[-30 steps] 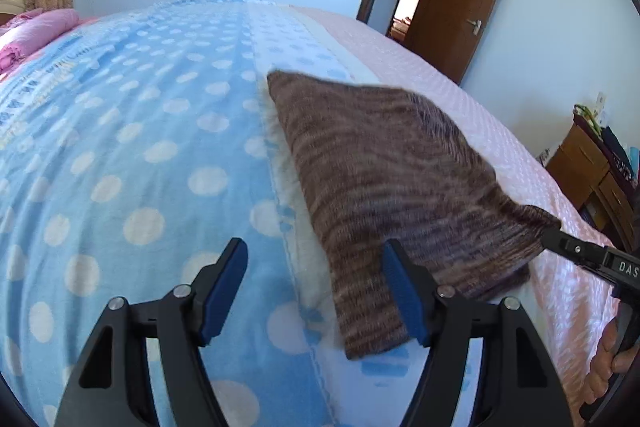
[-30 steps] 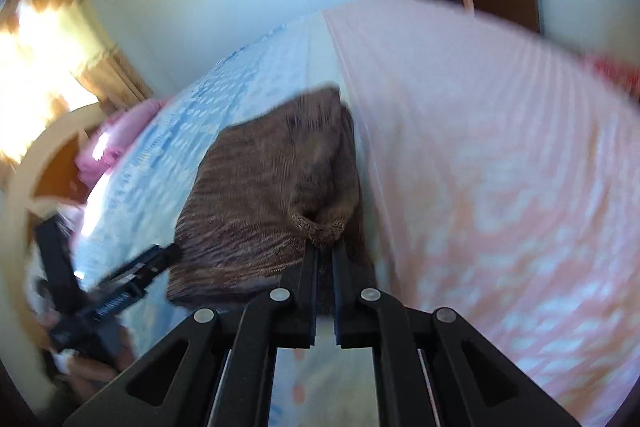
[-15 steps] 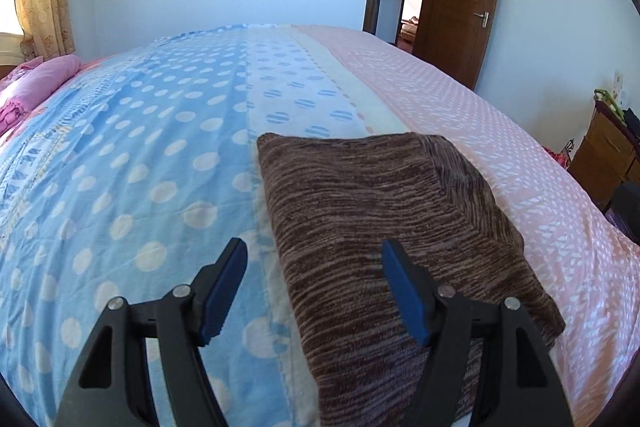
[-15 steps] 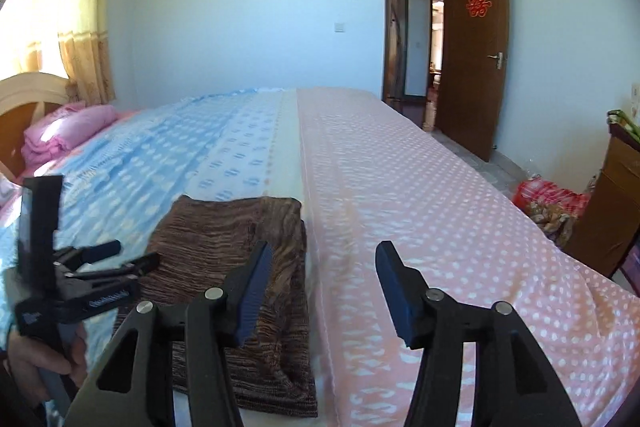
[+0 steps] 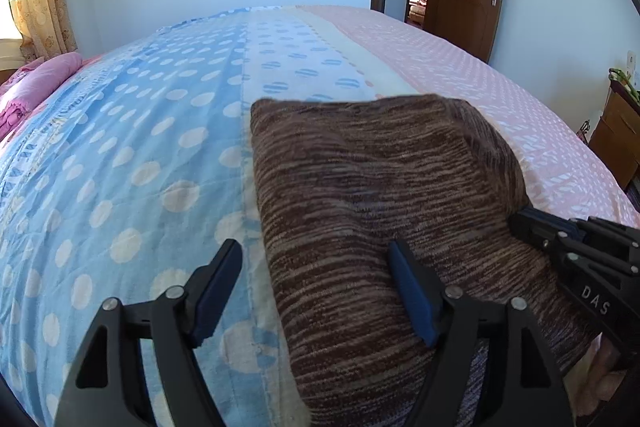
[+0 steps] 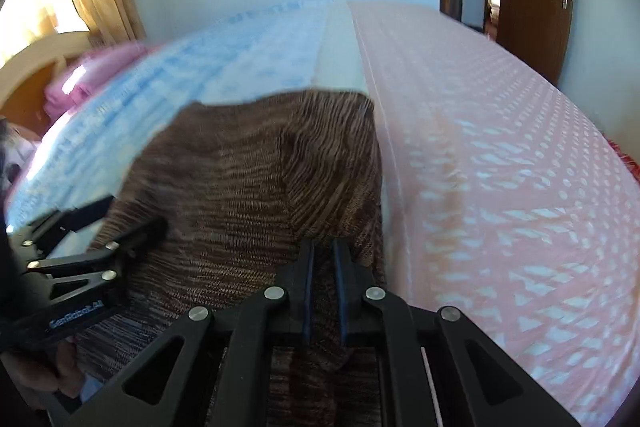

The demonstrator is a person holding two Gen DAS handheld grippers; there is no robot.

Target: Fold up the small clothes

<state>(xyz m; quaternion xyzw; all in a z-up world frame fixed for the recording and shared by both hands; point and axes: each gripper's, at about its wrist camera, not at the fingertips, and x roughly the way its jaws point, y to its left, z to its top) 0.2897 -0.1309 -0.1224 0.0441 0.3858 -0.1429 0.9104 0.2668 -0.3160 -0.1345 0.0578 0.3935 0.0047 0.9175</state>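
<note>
Half a second ago your right tongs (image 6: 322, 259) stood wide apart above the bed; now their blue pads are pressed nearly together with brown knit bunched between them, so they grip the near right edge of the brown knit garment (image 5: 380, 195). Your left tongs (image 5: 316, 291) have kept their wide spread, holding nothing, though they have crept forward over the cloth's near left part.

That garment lies on the bed (image 5: 120, 147), straddling the cream stripe between the blue dotted half and the pink half. In the left wrist view it fills the area from 12 to 5 o'clock of the left tongs, whose right finger hangs over the knit while the left finger hangs over blue bedding. The right tongs show there at 3 o'clock, biting the cloth's right side. In the right wrist view a raised ridge runs up the knit toward 12 o'clock, and the picture is smeared, which suggests quick motion.

Risks, as I judge them: you hold one point only, so pulling across may drag the whole piece over the slick bedding rather than fold it. Loose knit stretches and could slip from the pads, or you may have caught just one layer, leaving a crooked fold. Closing your left tongs where they are may pinch bedding along with the cloth.
</note>
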